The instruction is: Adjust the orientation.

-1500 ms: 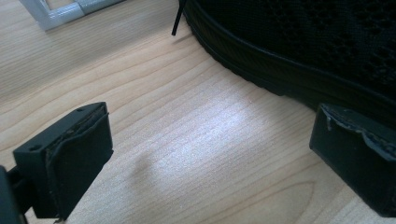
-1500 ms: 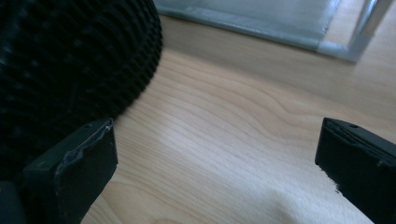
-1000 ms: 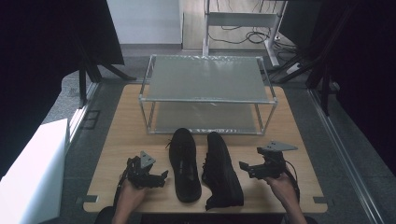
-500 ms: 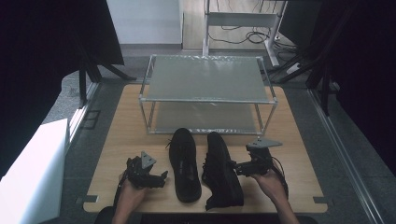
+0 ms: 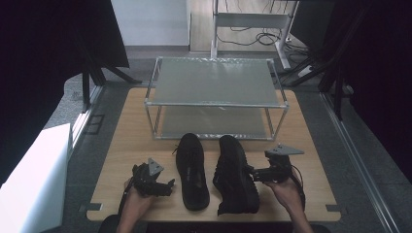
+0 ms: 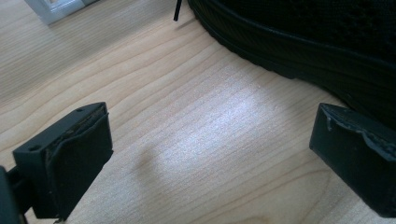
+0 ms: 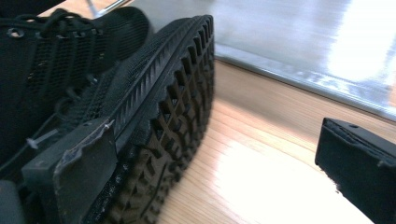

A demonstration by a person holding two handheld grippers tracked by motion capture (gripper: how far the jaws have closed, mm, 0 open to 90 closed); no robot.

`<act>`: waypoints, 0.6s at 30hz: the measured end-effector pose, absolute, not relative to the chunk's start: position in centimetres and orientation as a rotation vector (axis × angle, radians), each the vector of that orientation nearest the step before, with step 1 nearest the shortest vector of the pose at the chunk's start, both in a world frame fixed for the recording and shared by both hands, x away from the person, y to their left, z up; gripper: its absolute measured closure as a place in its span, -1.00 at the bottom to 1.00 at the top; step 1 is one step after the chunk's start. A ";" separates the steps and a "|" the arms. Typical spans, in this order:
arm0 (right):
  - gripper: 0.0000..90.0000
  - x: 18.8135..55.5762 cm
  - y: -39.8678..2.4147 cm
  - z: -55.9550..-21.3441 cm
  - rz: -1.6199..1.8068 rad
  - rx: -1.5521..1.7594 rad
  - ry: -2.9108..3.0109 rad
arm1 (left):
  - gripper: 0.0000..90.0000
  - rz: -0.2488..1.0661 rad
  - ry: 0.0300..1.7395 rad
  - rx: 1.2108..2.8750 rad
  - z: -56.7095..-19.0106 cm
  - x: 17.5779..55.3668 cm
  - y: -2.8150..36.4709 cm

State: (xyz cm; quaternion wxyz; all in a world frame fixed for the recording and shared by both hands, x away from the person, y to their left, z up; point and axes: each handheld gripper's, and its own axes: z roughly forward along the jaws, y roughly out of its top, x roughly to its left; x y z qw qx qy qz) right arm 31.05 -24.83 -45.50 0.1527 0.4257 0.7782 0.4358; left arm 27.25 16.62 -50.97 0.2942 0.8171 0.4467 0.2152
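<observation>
A wooden table (image 5: pixel 126 145) carries a two-tier metal-and-glass rack (image 5: pixel 216 82) at its far side, and two black shoes lie near the person, toes pointing toward the rack. The high view gives the layout: the left shoe (image 5: pixel 192 170) sits flat, the right shoe (image 5: pixel 235 174) just beside it, apart from the rack. The left gripper (image 5: pixel 167 185) rests low on the table left of the left shoe; the right gripper (image 5: pixel 252 174) is at the right shoe's right side.

The right gripper view shows what the high view cannot: the right shoe (image 7: pixel 116 93) is tipped on its edge, tread facing right, with one jaw against the sole's rim and the other standing well clear over bare wood, so the jaws are spread. The left gripper view shows its jaws spread wide over bare table, the left shoe's sole (image 6: pixel 299 51) just beyond the right jaw.

Since a second ago, the right gripper has moved left, up to the right shoe. The left gripper has barely shifted.
</observation>
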 end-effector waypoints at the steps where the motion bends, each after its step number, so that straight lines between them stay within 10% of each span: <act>1: -1.00 31.0 -25.1 -45.5 1.249 1.230 2.224 | -1.00 0.574 1.189 2.175 -51.0 27.2 16.6; 18: -0.86 31.3 -29.2 -46.4 1.244 1.331 2.175 | -1.00 0.566 1.187 2.178 -51.0 27.3 16.5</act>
